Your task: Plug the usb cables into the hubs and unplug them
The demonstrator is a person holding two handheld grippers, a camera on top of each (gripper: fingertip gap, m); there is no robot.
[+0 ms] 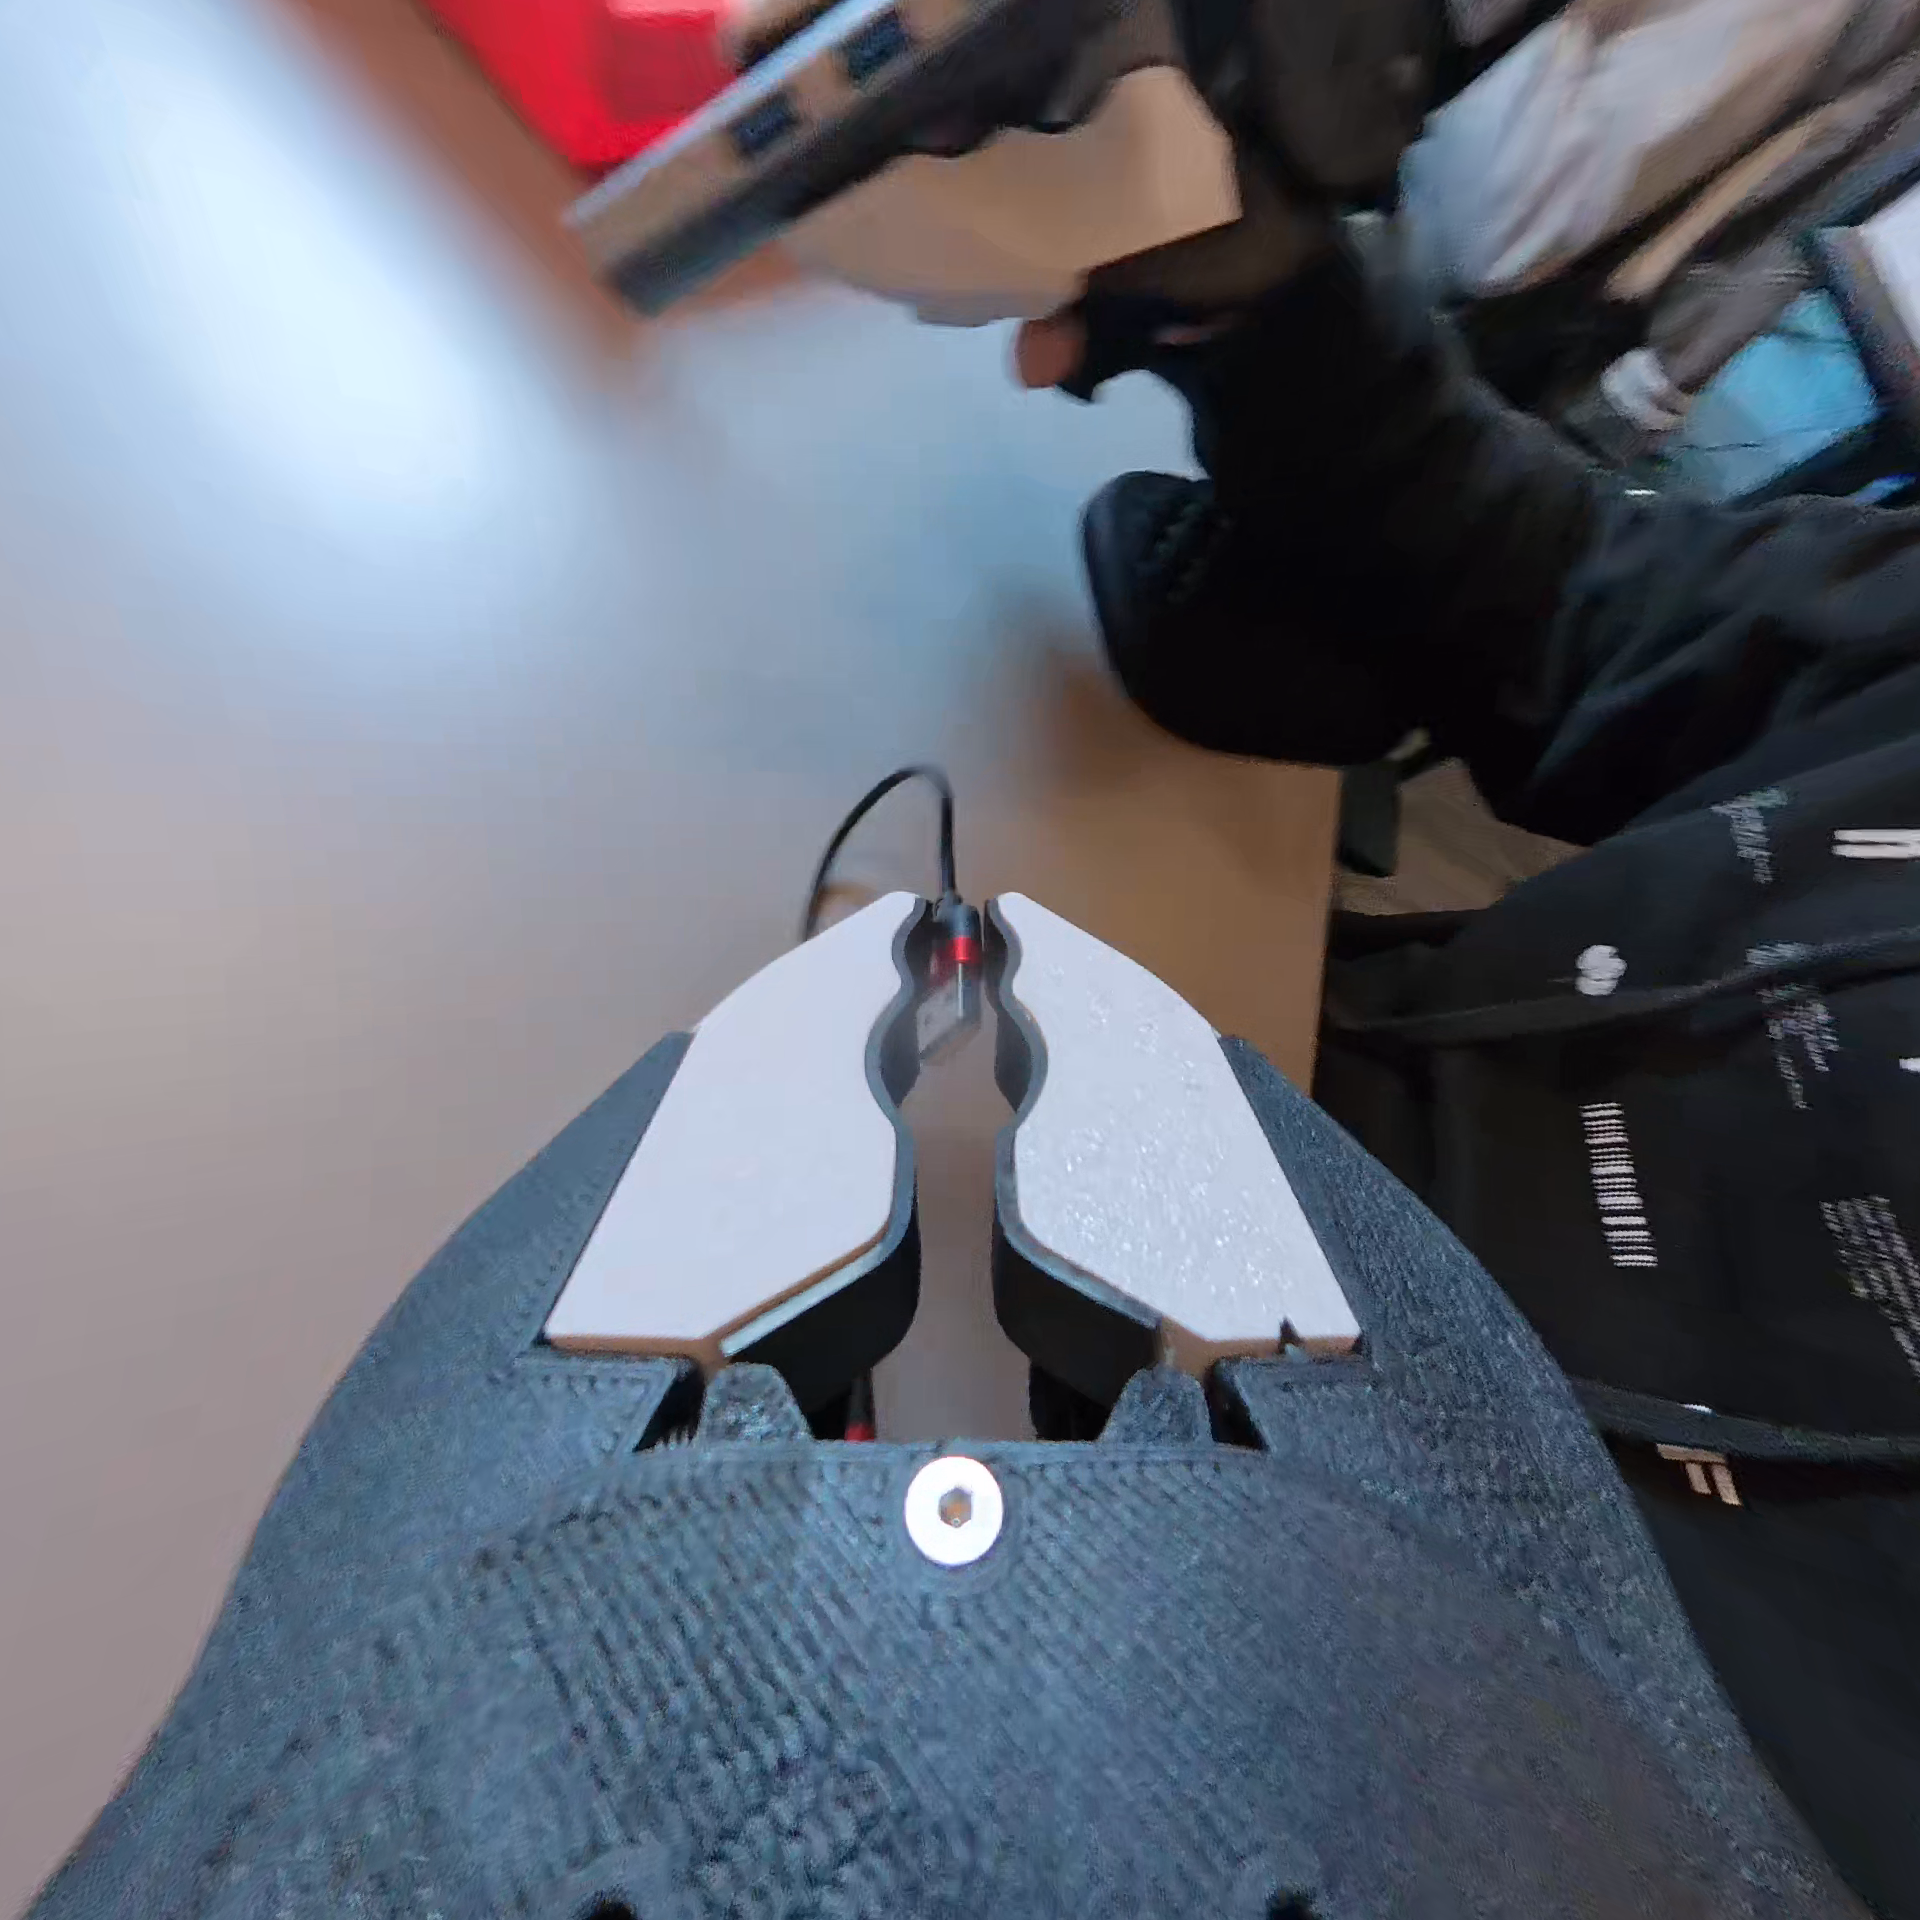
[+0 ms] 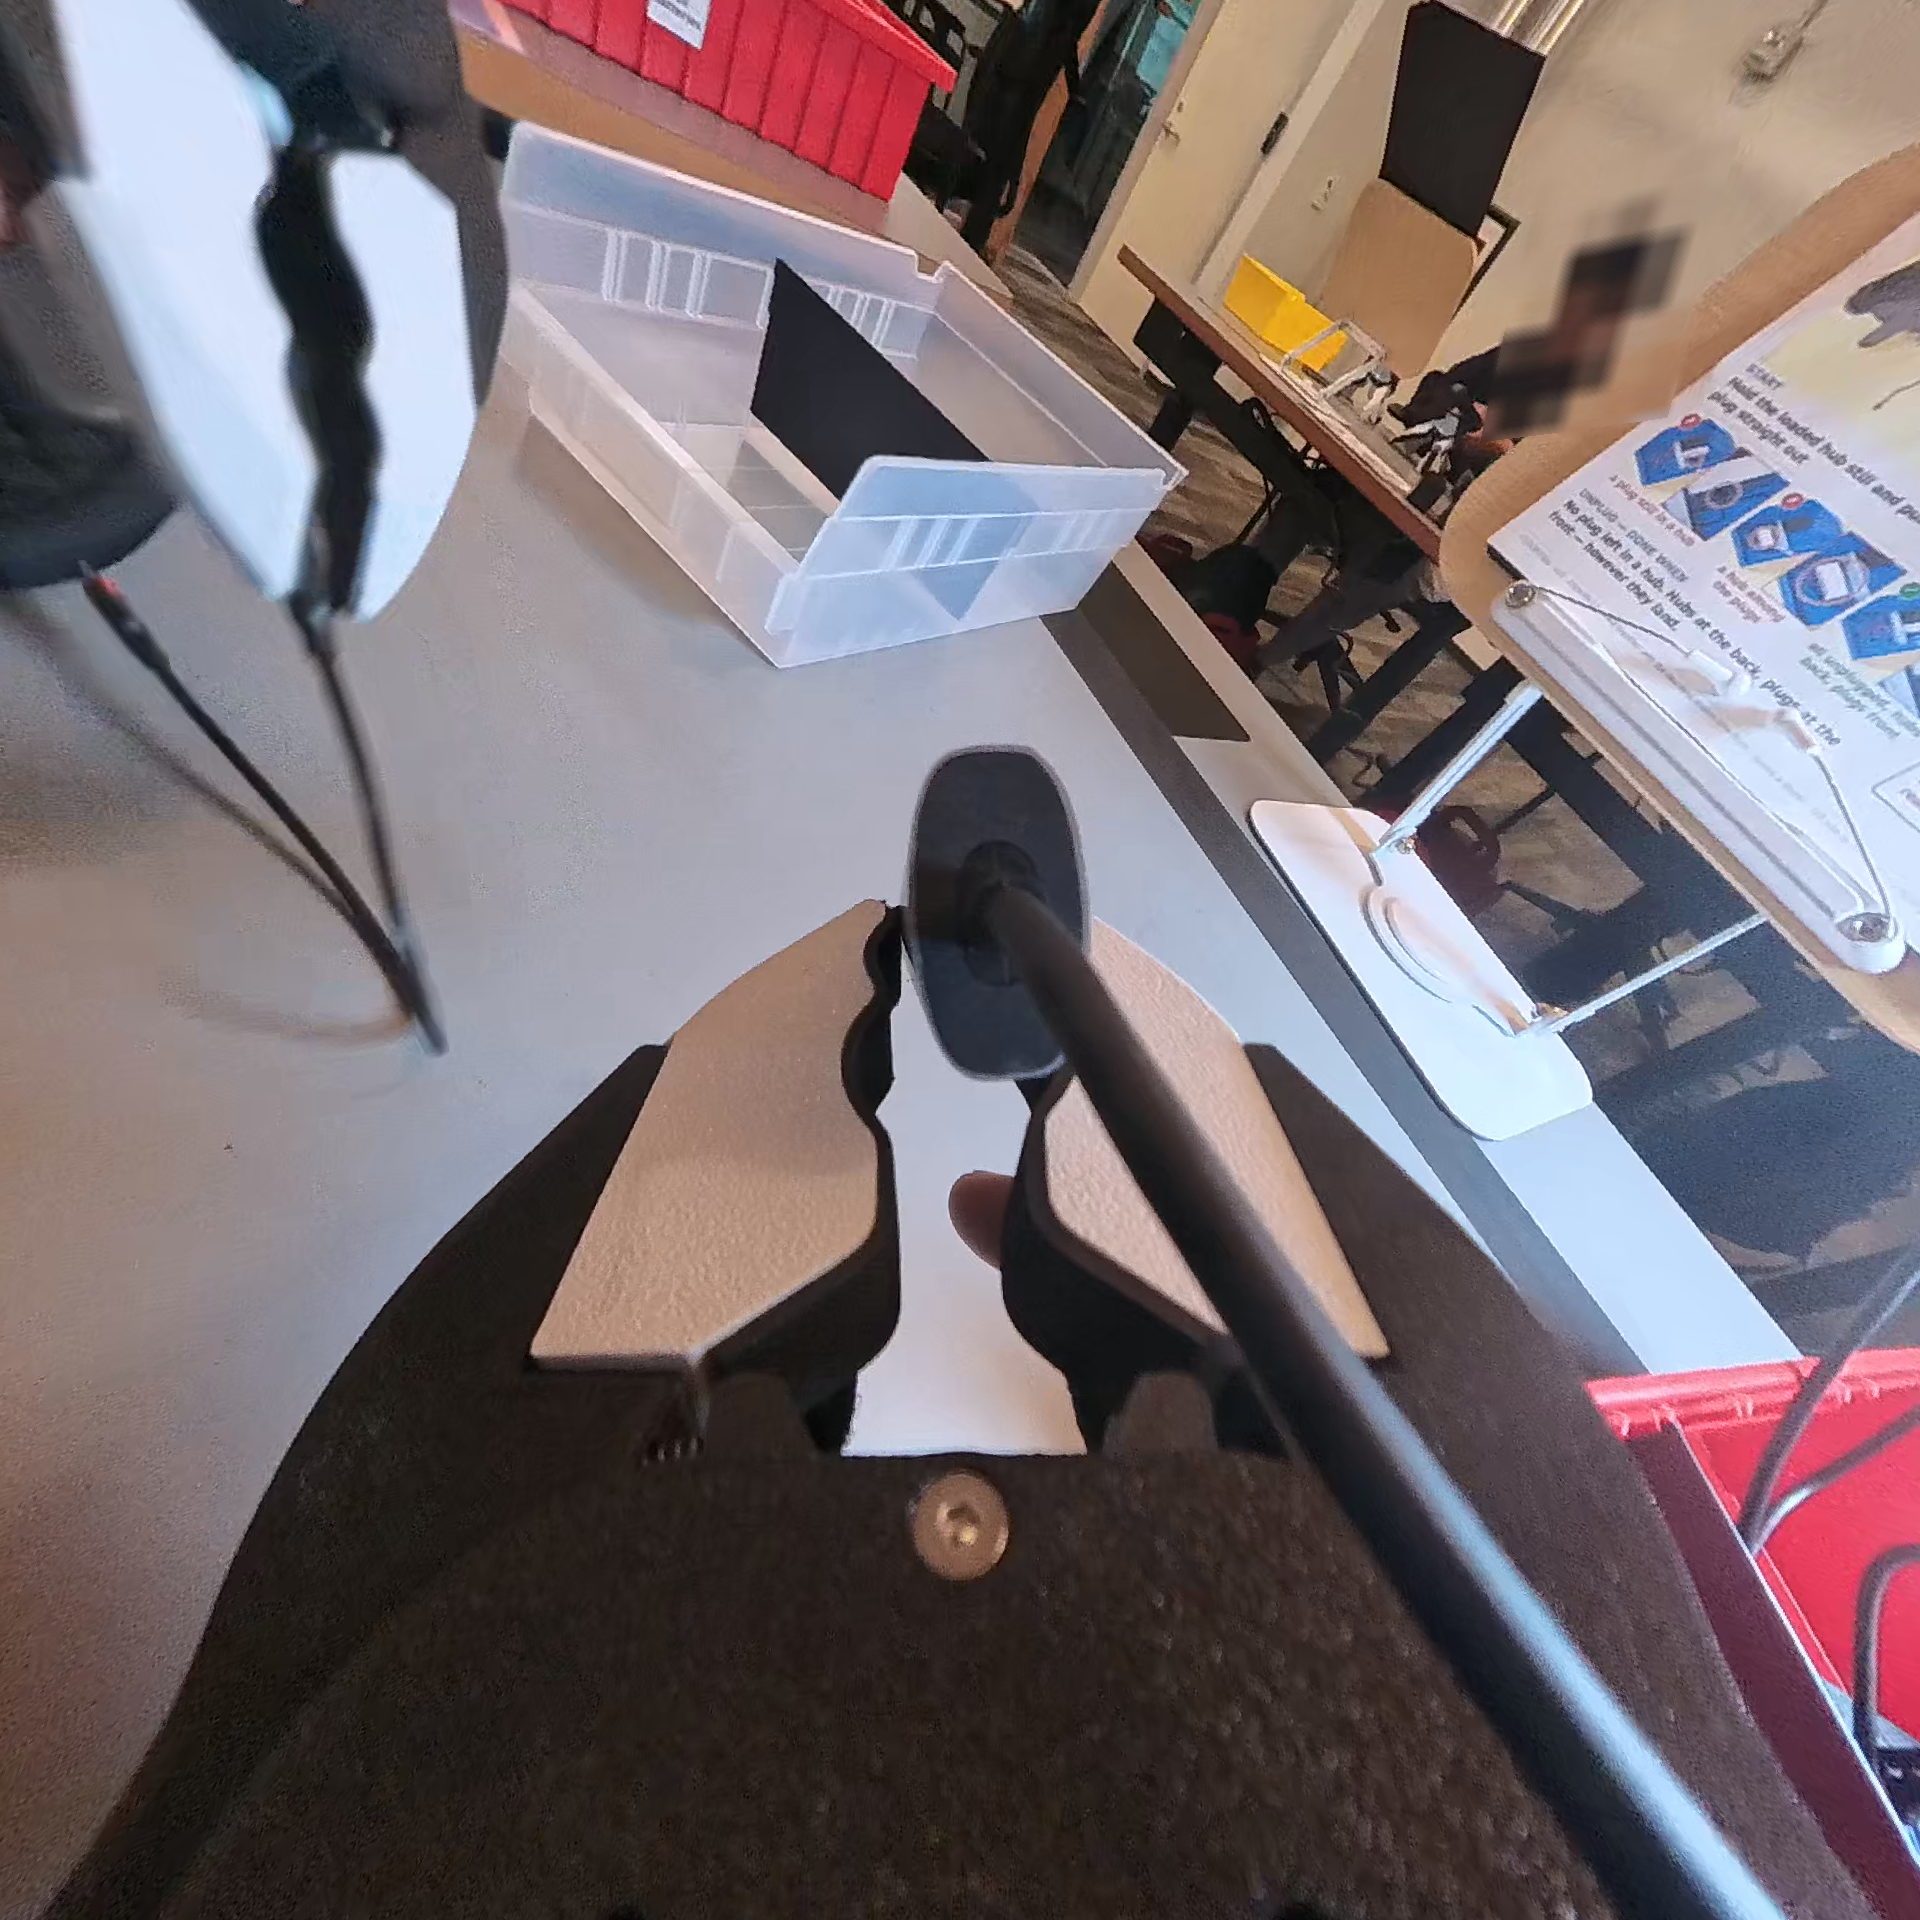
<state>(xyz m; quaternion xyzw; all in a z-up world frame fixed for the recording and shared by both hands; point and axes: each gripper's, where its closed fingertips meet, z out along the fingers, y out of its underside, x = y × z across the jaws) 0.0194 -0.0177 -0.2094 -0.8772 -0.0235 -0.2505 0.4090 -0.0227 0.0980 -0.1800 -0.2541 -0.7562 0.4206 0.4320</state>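
The left gripper (image 1: 951,925) has its jaws shut on a USB plug (image 1: 951,992). The plug sits right between the jaw tips. Its metal end points back toward the gripper's body, and its thin black cable (image 1: 883,805) comes out past the tips and drops toward the table (image 1: 312,727).

The right gripper (image 2: 987,935) has its jaws closed on a hub (image 2: 992,909). From its own camera I see only the hub's dark rounded end, with the hub's thick black cord (image 2: 1247,1247) running back over the right jaw. In the left wrist view the hub (image 1: 769,135) is far ahead of the left jaws and a bit off to the left, up in the air. It is blurry. Its long side shows a row of dark ports, and that side slants across the view.

The plug and the ports are well apart and do not line up. I think the plug has to be turned so its metal end faces a port, then the two brought together.
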